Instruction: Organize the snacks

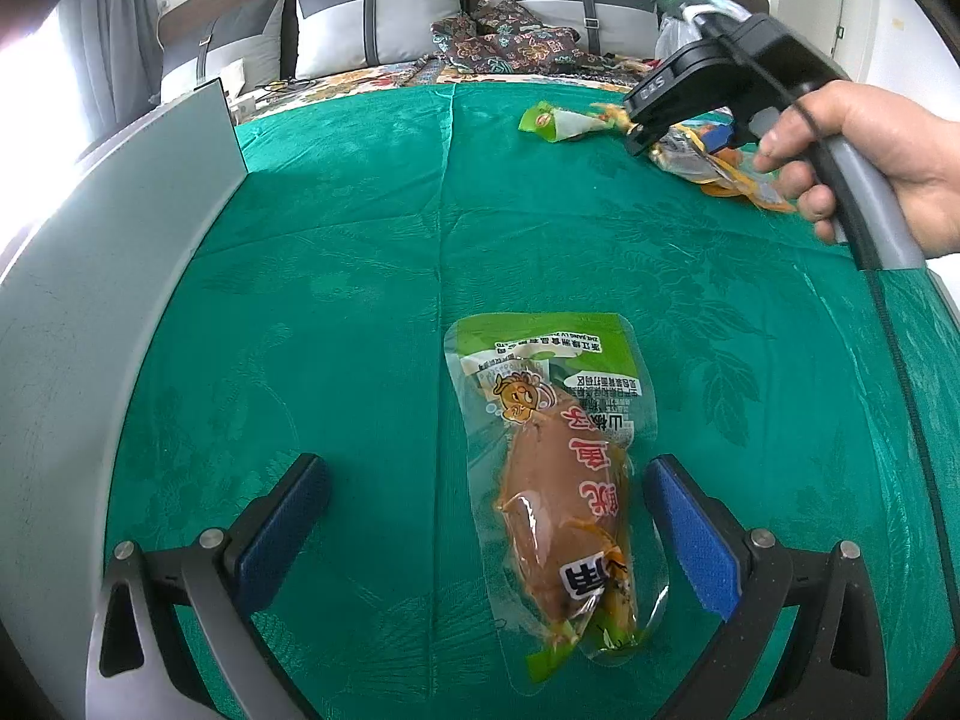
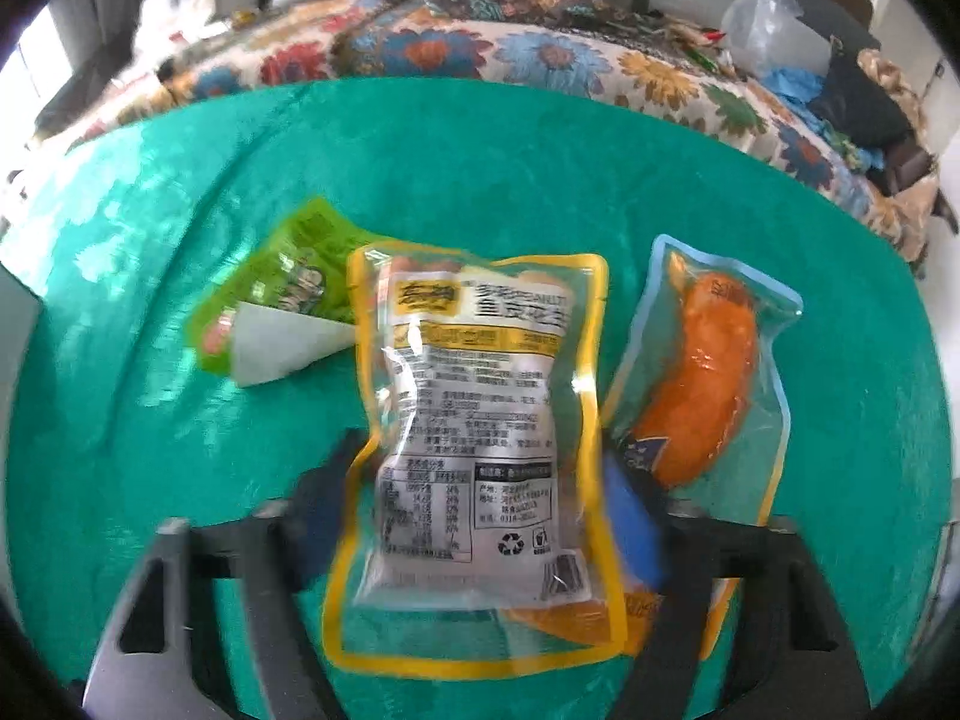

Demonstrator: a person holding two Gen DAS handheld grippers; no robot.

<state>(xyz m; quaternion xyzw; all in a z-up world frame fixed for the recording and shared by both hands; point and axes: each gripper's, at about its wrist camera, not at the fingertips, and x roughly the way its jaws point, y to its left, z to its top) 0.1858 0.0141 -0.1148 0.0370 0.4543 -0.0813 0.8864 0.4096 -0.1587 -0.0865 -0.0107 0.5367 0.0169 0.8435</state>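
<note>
This is a bedroom in a home. A bed takes up the far part of the room, with grey and white pillows (image 1: 354,18) leaning against a dark headboard (image 1: 180,24) and a bright floral bedspread (image 2: 540,66) across the mattress. Dark patterned cushions (image 1: 510,36) lie heaped at the far middle. A curtain (image 1: 102,42) hangs at far left beside a bright window, and a green cloth (image 1: 372,228) covers the near surface

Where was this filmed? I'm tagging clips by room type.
Most likely a bedroom. The snacks lie on a green cloth spread over a bed, with grey pillows against the headboard and a floral bedspread beyond the cloth.
</note>
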